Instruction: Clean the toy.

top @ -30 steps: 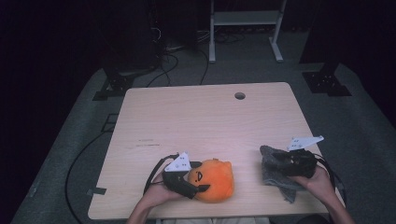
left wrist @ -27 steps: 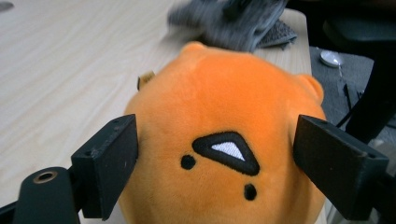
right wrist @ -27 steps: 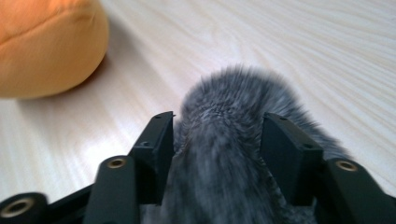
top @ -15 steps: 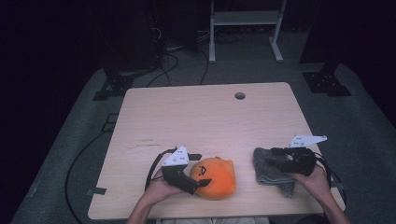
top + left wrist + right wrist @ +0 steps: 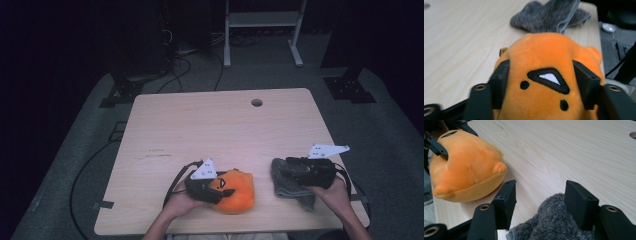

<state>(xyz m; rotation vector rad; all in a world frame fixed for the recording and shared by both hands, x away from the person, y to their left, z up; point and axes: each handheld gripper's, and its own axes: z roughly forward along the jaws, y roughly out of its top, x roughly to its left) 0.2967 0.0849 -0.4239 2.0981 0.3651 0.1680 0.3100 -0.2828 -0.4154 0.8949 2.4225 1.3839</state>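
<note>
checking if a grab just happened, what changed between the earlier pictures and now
The left claw has just been closing and is now clamped on the orange plush toy, its jaws pressing into both sides. The toy has slid slightly toward the person's left on the table since a second ago. The right claw rests over the grey towel much as before, jaws apart with the towel between them.

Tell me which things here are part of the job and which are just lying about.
In the job:
- orange plush toy, clamped in the left gripper
- grey cloth, under the right gripper, its jaws apart

Lying about:
- white metal stand on the floor behind the table
- cables on the floor
</note>
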